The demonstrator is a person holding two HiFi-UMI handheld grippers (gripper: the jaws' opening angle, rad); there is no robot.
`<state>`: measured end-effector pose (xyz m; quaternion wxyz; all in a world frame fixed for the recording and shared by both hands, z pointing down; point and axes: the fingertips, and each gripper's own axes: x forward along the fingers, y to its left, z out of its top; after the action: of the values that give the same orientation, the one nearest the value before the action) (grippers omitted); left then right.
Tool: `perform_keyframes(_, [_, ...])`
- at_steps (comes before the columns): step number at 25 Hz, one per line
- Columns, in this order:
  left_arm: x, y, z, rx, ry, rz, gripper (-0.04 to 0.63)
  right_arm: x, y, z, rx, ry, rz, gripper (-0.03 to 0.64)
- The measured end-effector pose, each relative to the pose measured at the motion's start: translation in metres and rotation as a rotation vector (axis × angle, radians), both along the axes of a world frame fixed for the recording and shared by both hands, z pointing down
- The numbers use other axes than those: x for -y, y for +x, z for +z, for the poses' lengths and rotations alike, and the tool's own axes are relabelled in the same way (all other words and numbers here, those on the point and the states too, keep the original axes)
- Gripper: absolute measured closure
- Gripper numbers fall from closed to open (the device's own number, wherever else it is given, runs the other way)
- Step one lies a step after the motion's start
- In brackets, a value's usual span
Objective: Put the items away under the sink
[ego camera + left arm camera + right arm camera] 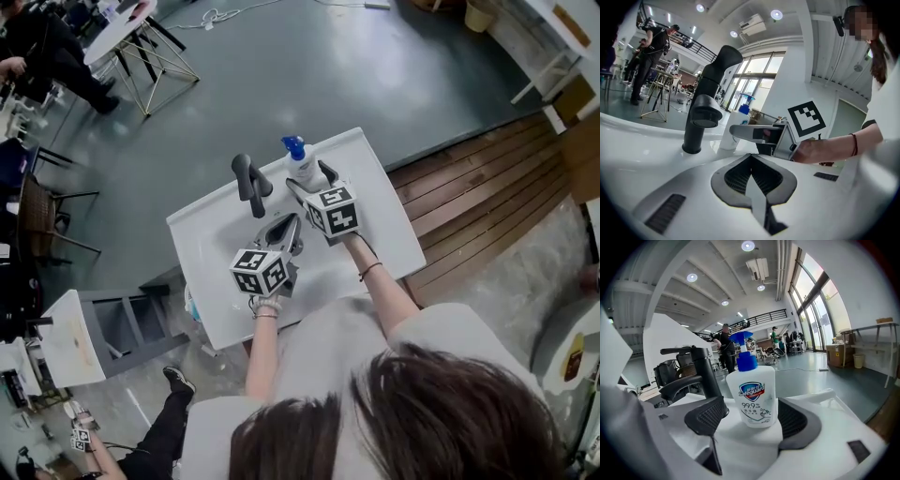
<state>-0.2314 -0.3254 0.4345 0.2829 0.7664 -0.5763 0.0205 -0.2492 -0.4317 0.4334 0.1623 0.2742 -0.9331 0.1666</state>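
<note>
1. Soap bottle (752, 394): white, with a blue pump and a "Safeguard" label facing the right gripper view. It stands upright at the rear of the table (380, 220), just to the right of the faucet (251, 183) in the head view.
2. Right hand-held gripper (750, 423): jaws spread wide, one on each side of the soap bottle. The left pad stands clear of the bottle. The right pad sits close beside it, and no squeeze is visible.
3. Left hand-held gripper (751, 176): jaws closed together with nothing between them. It is held over the near part of the table, pointing toward the faucet, with the right hand-held gripper just beyond it to the right.
4. Faucet: black, a single column with a forward spout, mounted on the white table.
5. Table: a white top carrying the faucet and the bottle, standing on a grey floor.
6. Right hand (811, 151): wrapped around the body of its gripper behind the marker cube (333, 208), with a thin dark band (370, 270) on the wrist.
</note>
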Motion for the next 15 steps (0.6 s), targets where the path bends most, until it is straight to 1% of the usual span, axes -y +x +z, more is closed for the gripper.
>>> perform_keyframes(7, [0.006, -0.006, 0.002, 0.007, -0.012, -0.009, 0.598, 0.012, -0.013, 0.009, -0.021, 0.011, -0.004, 0.253])
perform_keyframes(15, [0.006, -0.008, 0.010, 0.010, -0.034, -0.016, 0.598, 0.019, -0.018, 0.016, -0.021, 0.018, 0.007, 0.253])
